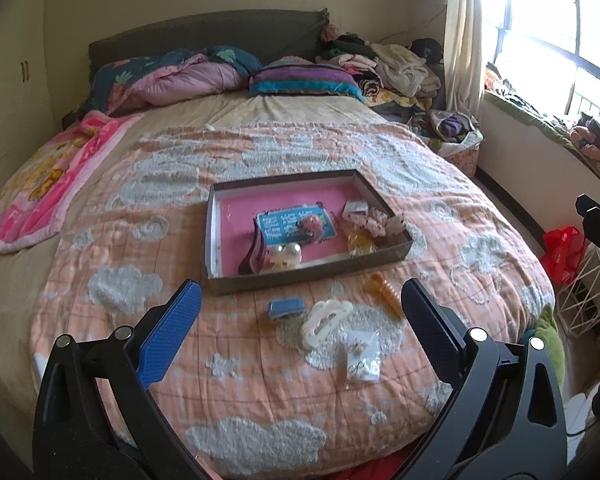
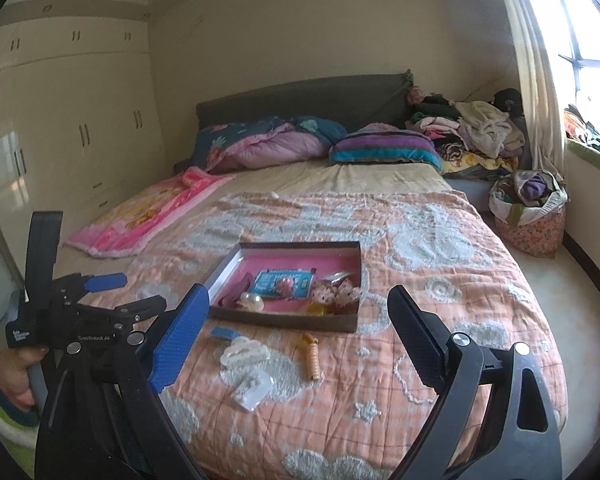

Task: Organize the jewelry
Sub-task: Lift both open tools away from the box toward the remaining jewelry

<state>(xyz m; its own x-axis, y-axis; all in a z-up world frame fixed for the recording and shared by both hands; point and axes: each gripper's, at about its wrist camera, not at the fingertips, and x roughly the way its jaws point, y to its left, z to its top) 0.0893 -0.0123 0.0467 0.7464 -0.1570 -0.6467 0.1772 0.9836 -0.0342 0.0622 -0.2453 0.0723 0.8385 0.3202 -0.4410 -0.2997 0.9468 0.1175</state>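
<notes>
Both the left gripper [image 1: 300,304] and right gripper [image 2: 294,316] are hovering spread wide and empty. A white hair claw [image 1: 326,320], blue clip [image 1: 286,308], orange piece [image 1: 384,292] and small clear bag [image 1: 363,356] are lying on the quilt [image 1: 260,392] just before the pink-lined tray [image 1: 220,240], which is already holding several pieces. The collecting step is seemingly under way, calling next for closing on one loose piece.

One tray [image 1: 216,236] at frame centre. Four loose items below it on the quilt [image 1: 260,396]: one blue clip [image 1: 285,309], one white claw clip [image 1: 325,321], one orange clip [image 1: 383,291], one clear packet [image 1: 363,356].
</notes>
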